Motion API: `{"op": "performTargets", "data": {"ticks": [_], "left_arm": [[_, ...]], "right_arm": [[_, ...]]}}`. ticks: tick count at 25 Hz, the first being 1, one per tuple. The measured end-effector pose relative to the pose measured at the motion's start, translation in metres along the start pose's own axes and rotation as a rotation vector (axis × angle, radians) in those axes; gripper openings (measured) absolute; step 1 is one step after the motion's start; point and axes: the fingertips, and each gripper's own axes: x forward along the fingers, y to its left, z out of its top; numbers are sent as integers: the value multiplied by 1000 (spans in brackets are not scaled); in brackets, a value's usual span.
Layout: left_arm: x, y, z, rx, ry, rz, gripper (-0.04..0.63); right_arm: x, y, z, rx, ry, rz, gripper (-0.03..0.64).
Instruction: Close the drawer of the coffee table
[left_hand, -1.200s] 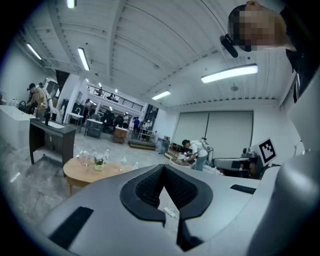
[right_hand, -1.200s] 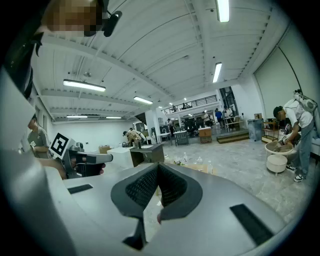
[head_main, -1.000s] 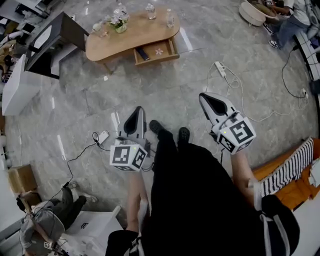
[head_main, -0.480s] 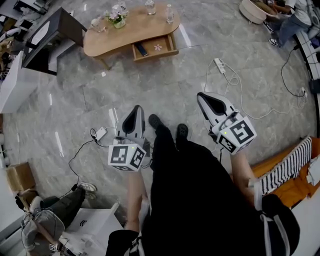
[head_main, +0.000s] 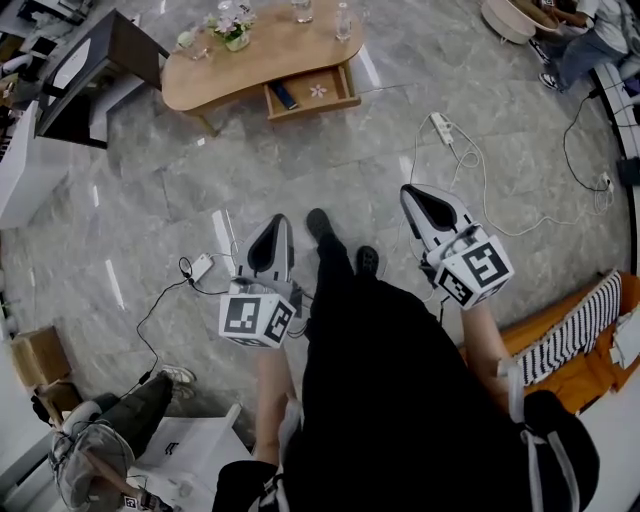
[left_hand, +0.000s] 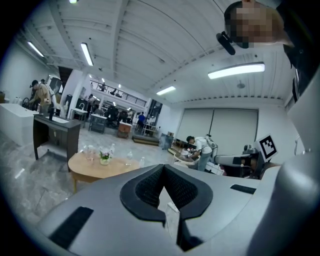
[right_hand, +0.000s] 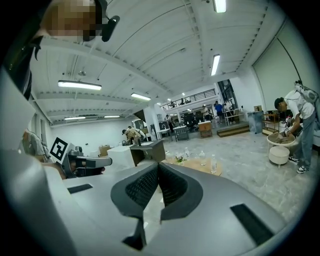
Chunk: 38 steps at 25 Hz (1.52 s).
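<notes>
The wooden coffee table (head_main: 262, 55) stands far ahead at the top of the head view, its drawer (head_main: 312, 92) pulled open toward me with a dark object and a small flower inside. My left gripper (head_main: 273, 220) and right gripper (head_main: 405, 190) are both shut and empty, held at waist height well short of the table. In the left gripper view the coffee table (left_hand: 95, 166) shows beyond my left gripper (left_hand: 163, 166), with glasses and a flower pot on top. In the right gripper view the table (right_hand: 197, 165) lies past my right gripper (right_hand: 158, 165).
A power strip (head_main: 441, 132) and white cables trail across the marble floor to the right. A charger and cord (head_main: 201, 269) lie left of my feet. A dark desk (head_main: 95, 75) stands left of the table. People sit at the lower left and upper right.
I have stepped forward: one foot has advanced and the table has slid toward the top of the head view. Both grippers stay shut and keep their places.
</notes>
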Motion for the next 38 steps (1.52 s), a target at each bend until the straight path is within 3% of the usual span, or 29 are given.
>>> {"op": "performTargets", "data": {"ticks": [7,14,19,29,38], "left_arm": [[43,62,30,12,-1,-14,12],[91,117,69,28,-22,-80,14],[117,134,87,37,-33,-137,12],[151,154,87,15,7,-177,12],[194,177,107,45,12,-130,14]], "right_arm": [[67,-23,30,-4,-2,-48,12],[130,-36,69,-33,-40,-114,12],[147,-45,76,-23,-46,-172,12],[165,-63,72,7,-22,-232,12],[214,-102,87,16,-36,-188,12]]}}
